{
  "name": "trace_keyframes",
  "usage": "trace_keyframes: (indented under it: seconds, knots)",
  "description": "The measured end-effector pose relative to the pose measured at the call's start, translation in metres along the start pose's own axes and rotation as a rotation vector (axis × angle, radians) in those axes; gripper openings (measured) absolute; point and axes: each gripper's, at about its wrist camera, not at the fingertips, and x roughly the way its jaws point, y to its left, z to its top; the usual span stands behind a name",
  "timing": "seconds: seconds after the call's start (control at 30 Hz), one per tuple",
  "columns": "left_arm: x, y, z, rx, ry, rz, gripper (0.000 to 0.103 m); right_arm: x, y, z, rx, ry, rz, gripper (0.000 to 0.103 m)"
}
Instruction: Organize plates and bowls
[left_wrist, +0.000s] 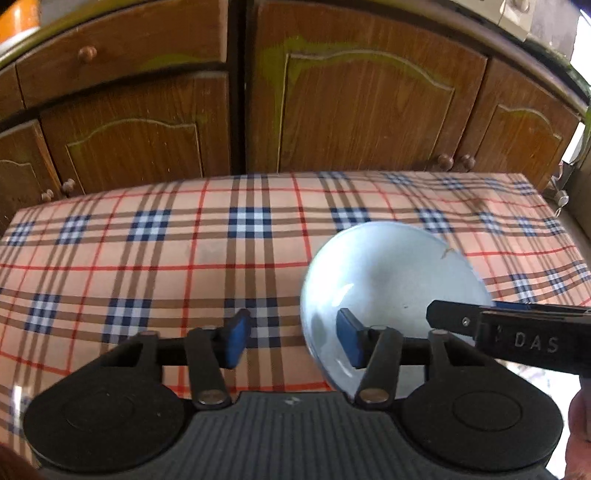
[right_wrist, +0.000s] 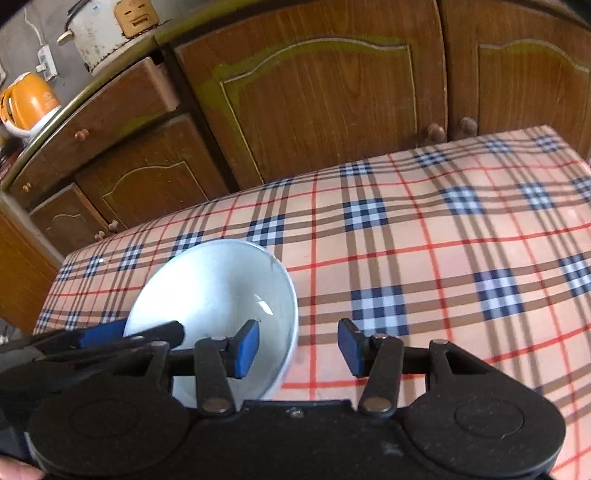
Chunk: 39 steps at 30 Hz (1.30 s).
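Bowl (left_wrist: 391, 291) sits on the checked surface (left_wrist: 147, 258), alone there as far as either view shows, in front of brown cabinets (left_wrist: 354, 110). It looks like glazed white ceramic: stiff, fairly heavy for its size, slick, and likely to chip or crack if knocked or dropped. The rim is the sensible place to take hold, one finger inside the wall and one outside, since the smooth curved side offers nothing else to pinch.

Left gripper (left_wrist: 293, 341) hangs low over the bowl's near-left edge with its fingers partly spread; the right-hand finger (left_wrist: 351, 343) shows against the bowl's inside, the other over the cloth, so the rim lies between them, but whether either pad touches it I cannot tell. Right gripper (right_wrist: 299, 347) mirrors this from the other side, fingers about half spread, straddling the near-right rim, with no clear pinch yet.
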Motion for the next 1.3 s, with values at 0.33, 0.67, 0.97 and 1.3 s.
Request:
trace_keyframes:
  seconds: [0.33, 0.67, 0.97, 1.3]
  knots:
    - [0.004, 0.001, -0.005, -0.014, -0.058, -0.1, 0.023, 0.011, 0.001, -0.006, 0.043, -0.023, 0.071, 0.021]
    - [-0.026, 0.008, -0.009, -0.015, -0.107, -0.098, 0.021, -0.016, 0.016, -0.01, 0.005, -0.082, 0.065, 0.021]
    - [-0.079, 0.004, -0.01, -0.006, -0.172, -0.074, 0.021, -0.065, 0.031, -0.008, -0.024, -0.14, 0.075, 0.021]
    - [-0.14, -0.02, -0.015, 0.021, -0.241, -0.059, 0.021, -0.137, 0.044, -0.02, -0.042, -0.199, 0.085, 0.021]
